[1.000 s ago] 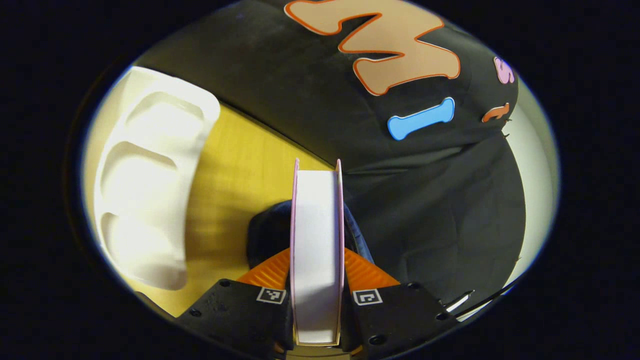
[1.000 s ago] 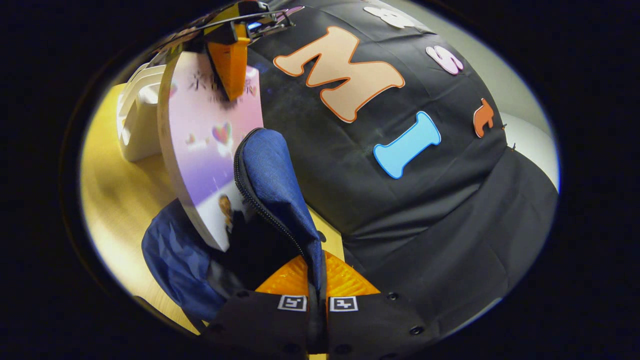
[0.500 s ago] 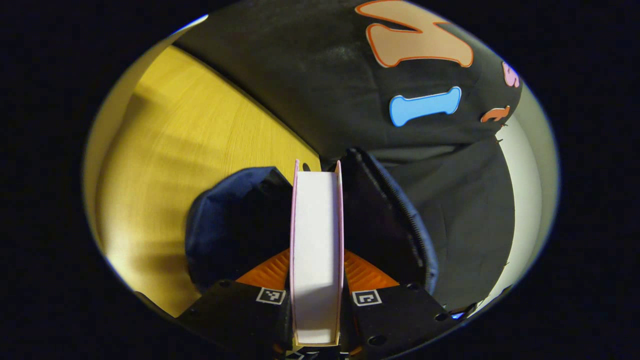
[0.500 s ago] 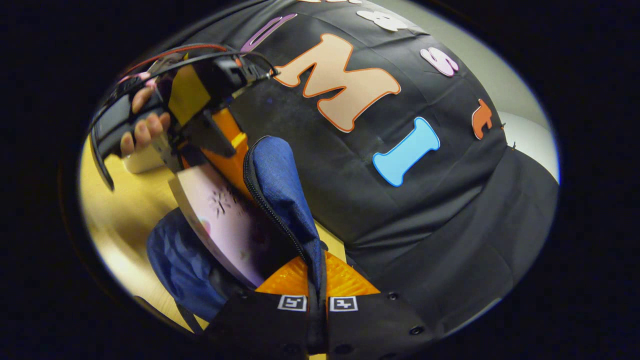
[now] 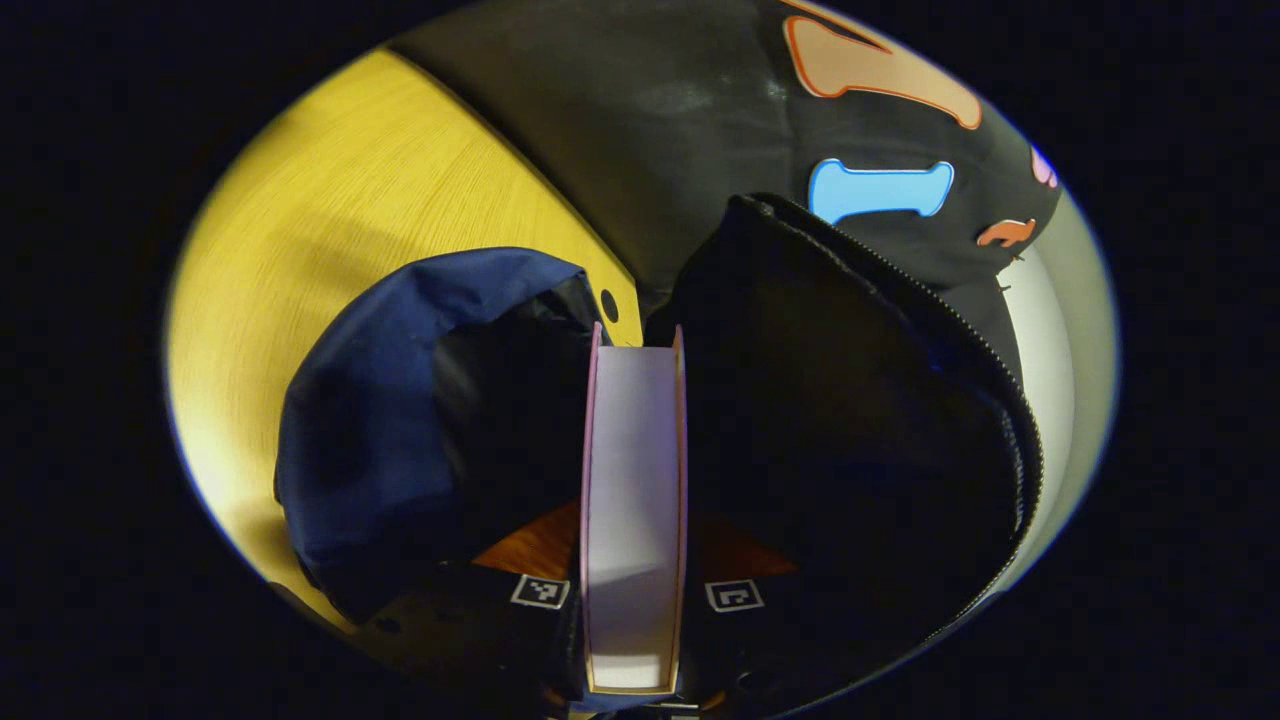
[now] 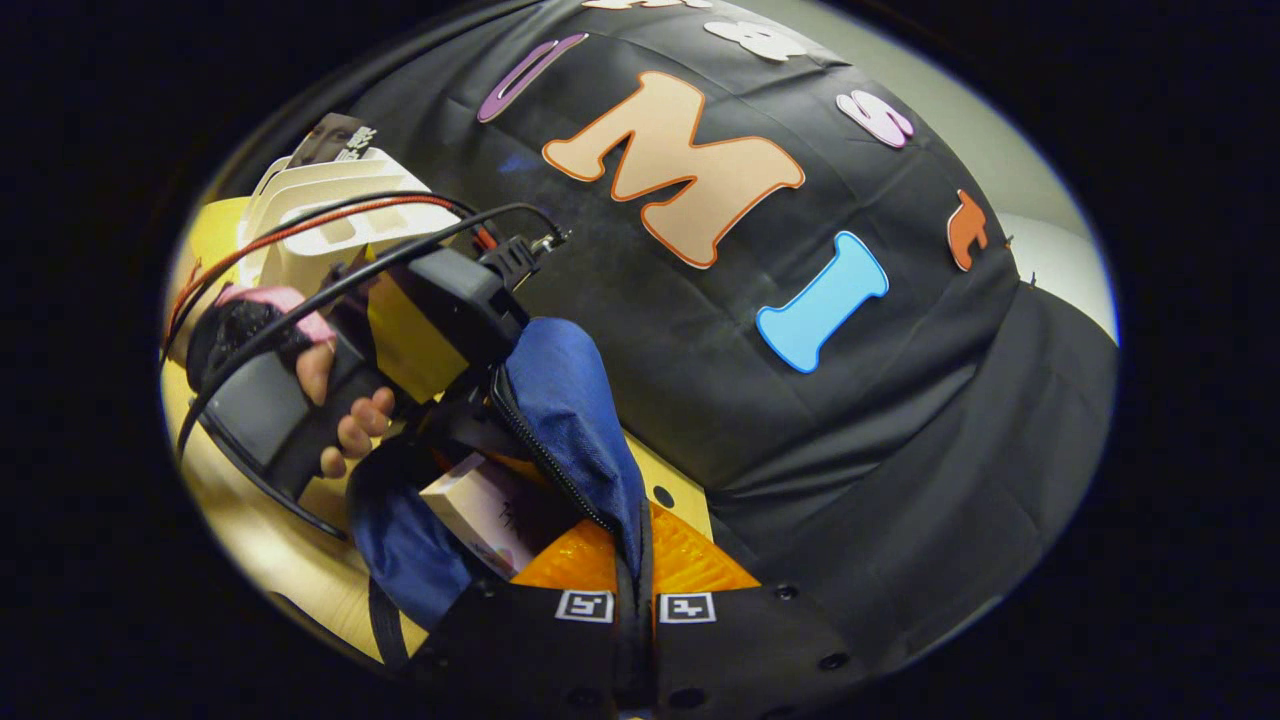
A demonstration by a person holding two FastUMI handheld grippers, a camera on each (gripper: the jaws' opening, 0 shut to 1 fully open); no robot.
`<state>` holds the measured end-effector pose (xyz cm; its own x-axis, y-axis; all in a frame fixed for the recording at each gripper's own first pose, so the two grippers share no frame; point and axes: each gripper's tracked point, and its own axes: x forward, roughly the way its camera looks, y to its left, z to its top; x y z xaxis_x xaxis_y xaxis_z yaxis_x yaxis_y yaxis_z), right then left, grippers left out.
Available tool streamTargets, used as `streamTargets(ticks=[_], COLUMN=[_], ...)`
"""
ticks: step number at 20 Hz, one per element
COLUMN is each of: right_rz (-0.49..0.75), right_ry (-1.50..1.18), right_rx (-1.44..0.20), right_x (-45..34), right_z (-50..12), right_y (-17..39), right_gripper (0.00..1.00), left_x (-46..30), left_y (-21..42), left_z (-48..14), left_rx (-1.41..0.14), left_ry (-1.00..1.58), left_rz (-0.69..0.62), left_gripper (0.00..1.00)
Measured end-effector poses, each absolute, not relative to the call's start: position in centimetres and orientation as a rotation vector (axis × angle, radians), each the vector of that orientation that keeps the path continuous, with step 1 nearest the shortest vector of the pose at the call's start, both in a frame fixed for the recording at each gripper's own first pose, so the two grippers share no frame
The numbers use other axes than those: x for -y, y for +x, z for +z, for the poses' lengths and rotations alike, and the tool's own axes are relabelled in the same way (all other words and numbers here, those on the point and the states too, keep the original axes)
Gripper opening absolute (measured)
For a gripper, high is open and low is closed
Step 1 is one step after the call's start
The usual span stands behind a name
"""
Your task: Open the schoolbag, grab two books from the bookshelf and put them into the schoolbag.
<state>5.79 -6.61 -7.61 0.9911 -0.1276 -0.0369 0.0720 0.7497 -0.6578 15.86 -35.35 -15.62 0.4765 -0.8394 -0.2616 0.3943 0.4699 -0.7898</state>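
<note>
yellow wooden tabletop [image 5: 330, 230] ran across the upper left of the left gripper view, with black booth cloth behind it.

progress, as i judged it: the schoolbag [image 5: 400, 400] was already open, its mouth gaping mid-frame with the zip edge [image 5: 960, 330] arcing down the right. one book [image 5: 634, 500] was partway in. left gripper [image 5: 634, 560] was clamped on it, fingers pressed against both covers, page edge facing the camera at bottom centre. in the right gripper view the same book [image 6: 480, 510] sat low inside the bag [image 6: 400, 540] at lower left, mostly below the rim, with the left gripper [image 6: 440, 330] and the hand [image 6: 340, 400] holding it just above. right gripper [image 6: 634, 570] was closed on the bag's blue flap [image 6: 565, 400], pinching the fabric by the zip and holding the opening up.

left to do, by my read: release this book, then load a second one, if none was already inside. couldn't see the bag's interior well enough to count. white bookshelf [image 6: 330, 200] was at upper left of the right gripper view with something standing in it, probably another book [image 6: 335, 138].

vs the earlier frames: the book had dropped from sticking well above the bag to nearly buried. the bag had grown from a sliver behind the book to most of the lower left gripper view, and the shelf had gone from that view. right gripper's pinch on the flap was unchanged.
</note>
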Motion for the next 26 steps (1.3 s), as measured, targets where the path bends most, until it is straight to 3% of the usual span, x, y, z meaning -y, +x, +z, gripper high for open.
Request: streamTargets(ticks=[4, 5, 6, 9, 12, 13, 14, 23, 26], right_rz=[-0.121, -0.121, -0.119, -0.12, -0.126, -0.126, -0.123, -0.09, -0.086], right_ry=[-0.721, -0.725, -0.729, -0.736, -0.728, -0.727, -0.725, -0.744, -0.752], right_rx=[-0.092, -0.092, -0.096, -0.099, -0.097, -0.097, -0.099, -0.104, -0.107], right_x=[7.0, 7.1, 7.0, 7.1, 7.3, 7.4, 7.5, 7.0, 7.0], right_z=[-8.2, -8.2, -8.5, -8.6, -8.5, -8.5, -8.6, -9.5, -9.6], right_y=[6.0, 6.0, 6.1, 6.2, 6.0, 5.9, 5.8, 5.1, 5.2], right_gripper=[0.03, 0.03, 0.03, 0.03, 0.03, 0.03, 0.0, 0.0, 0.05], left_x=[35.1, 34.6, 34.2, 32.7, 30.2, 29.5, 28.6, 19.4, 15.5], left_y=[15.9, 16.1, 15.8, 15.0, 14.2, 13.7, 13.1, 7.7, 6.4], left_z=[-17.9, -18.3, -18.3, -16.3, -15.0, -14.3, -13.6, -4.9, -1.2], left_rx=[-0.762, -0.761, -0.761, -0.716, -0.678, -0.669, -0.661, -0.542, -0.492], left_ry=[-0.653, -0.608, -0.588, -0.549, -0.481, -0.473, -0.469, -0.381, -0.363], left_rz=[-0.787, -0.765, -0.763, -0.748, -0.71, -0.706, -0.704, -0.674, -0.64], left_gripper=[0.38, 0.44, 0.51, 0.96, 0.97, 0.93, 0.97, 0.96, 0.96])
